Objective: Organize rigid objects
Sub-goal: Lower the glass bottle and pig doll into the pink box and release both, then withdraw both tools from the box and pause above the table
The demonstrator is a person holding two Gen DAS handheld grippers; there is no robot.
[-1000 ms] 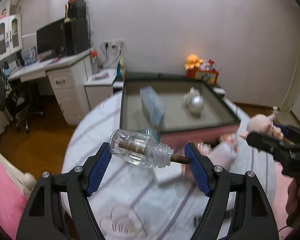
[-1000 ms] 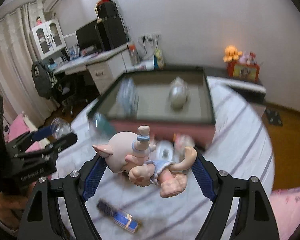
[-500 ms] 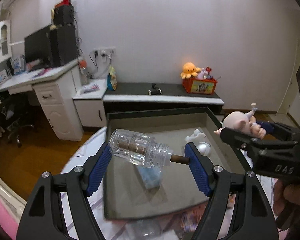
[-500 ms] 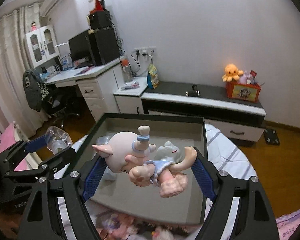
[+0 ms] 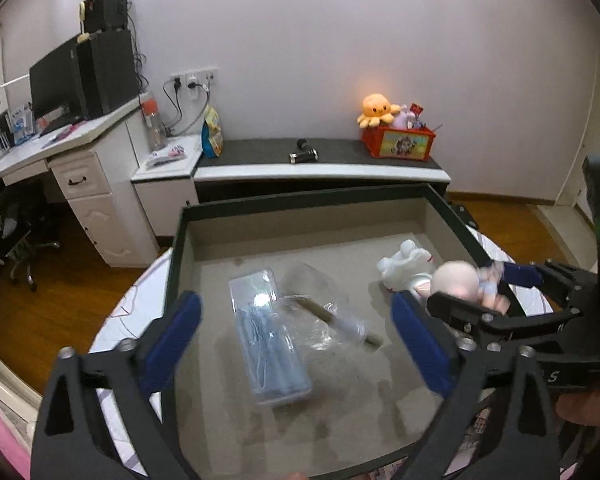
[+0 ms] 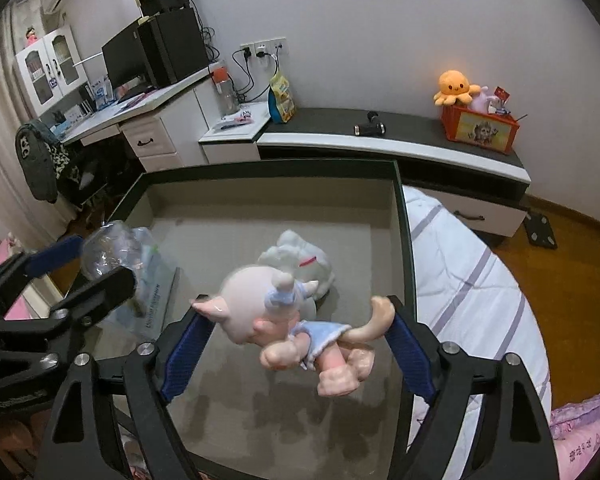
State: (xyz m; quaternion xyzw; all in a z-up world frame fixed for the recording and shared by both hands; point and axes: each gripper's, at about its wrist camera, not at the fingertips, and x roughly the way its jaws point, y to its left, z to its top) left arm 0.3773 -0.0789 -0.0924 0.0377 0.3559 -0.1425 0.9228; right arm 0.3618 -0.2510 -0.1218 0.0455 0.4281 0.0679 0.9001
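A large dark-rimmed tray (image 5: 300, 200) with a beige floor lies below both grippers. My left gripper (image 5: 296, 340) is open above it. The clear bottle (image 5: 320, 312) with a brown stick inside is blurred between and below the left jaws, free of them; it also shows in the right wrist view (image 6: 108, 252). My right gripper (image 6: 296, 344) has its jaws spread, and the pink pig doll (image 6: 288, 324) tilts between them, blurred; whether the pads touch it I cannot tell. The doll also shows in the left wrist view (image 5: 460, 284).
In the tray lie a clear case with blue contents (image 5: 268, 336) and a white plush figure (image 6: 300, 260). The tray (image 6: 404, 240) sits on a striped white cloth (image 6: 468, 280). A low cabinet (image 5: 320, 168) and a desk (image 5: 80, 148) stand behind.
Both grippers moved forward over the tray. My left gripper opened and let the bottle go; it drops blurred toward the tray. My right jaws widened and the pig doll tipped down.
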